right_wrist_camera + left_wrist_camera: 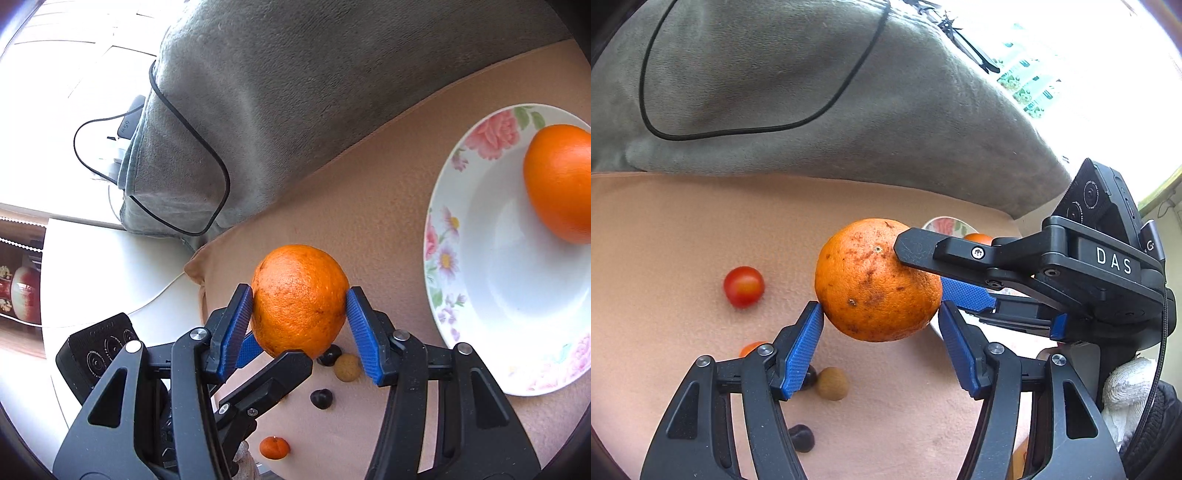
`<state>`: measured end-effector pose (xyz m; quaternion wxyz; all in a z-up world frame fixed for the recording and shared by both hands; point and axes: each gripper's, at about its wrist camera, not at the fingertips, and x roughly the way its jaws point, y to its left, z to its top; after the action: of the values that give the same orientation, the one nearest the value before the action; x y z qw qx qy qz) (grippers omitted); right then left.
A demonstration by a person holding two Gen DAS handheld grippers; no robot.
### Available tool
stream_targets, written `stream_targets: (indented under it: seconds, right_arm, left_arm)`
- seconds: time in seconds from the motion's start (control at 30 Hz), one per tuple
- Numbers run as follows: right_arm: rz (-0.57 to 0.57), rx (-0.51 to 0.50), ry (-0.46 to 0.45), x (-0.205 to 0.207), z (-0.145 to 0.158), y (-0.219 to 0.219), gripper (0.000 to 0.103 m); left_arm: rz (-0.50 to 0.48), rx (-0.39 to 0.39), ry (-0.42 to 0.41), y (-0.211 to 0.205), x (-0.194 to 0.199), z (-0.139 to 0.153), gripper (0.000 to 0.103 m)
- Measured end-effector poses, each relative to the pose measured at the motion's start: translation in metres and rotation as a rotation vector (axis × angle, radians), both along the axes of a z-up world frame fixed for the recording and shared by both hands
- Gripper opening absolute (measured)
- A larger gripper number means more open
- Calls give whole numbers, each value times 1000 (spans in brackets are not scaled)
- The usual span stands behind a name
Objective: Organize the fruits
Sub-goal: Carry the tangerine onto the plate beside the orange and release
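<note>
Both grippers on the same orange [877,280], held up off the peach cloth [672,229]. Right gripper [300,314]: fingers clamped on the orange, 1 blue pad [236,325] on each side, pressed against the peel. Left gripper [881,332]: fingers half apart around the orange's lower part; left pad [804,350] touches at its tip, right pad sits right at the peel, so it looks clamped too. In the left wrist view the right gripper comes in from the right, 1 black finger lying across the orange's top, the other blue pad behind it. In the right wrist view 1 left finger [273,376] crosses under the orange. Floral plate [443,229] to the right on the cloth, a 2nd orange [557,181] in it, well apart from the held one. Loose on the cloth below: cherry tomato [743,287], tan round fruit [832,383], 2 dark fruits [800,438], small mandarin [274,447]. Grey blanket [812,103] behind, black cable [650,122] looped over it. White gloved hand [1126,391] on the right gripper's handle.
</note>
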<state>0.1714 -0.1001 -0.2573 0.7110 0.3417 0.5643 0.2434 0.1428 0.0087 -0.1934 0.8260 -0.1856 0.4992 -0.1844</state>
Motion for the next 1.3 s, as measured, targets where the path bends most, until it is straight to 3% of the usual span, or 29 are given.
stream_targets:
  seconds: [0.23,0.83,1.3]
  right_arm:
    - [-55,-2,11,-18,1,-29,55]
    - [-145,-11,69,-49,-7,-102,55]
    - [-194,-32,112,-57,-15,-132,56]
  left_arm:
    - [-57,-3,5,-53,-1,-7,63]
    - [-145,-36,53,-102,-18,-8,63]
    - [-175,-63,97,-143,-9,-21,63]
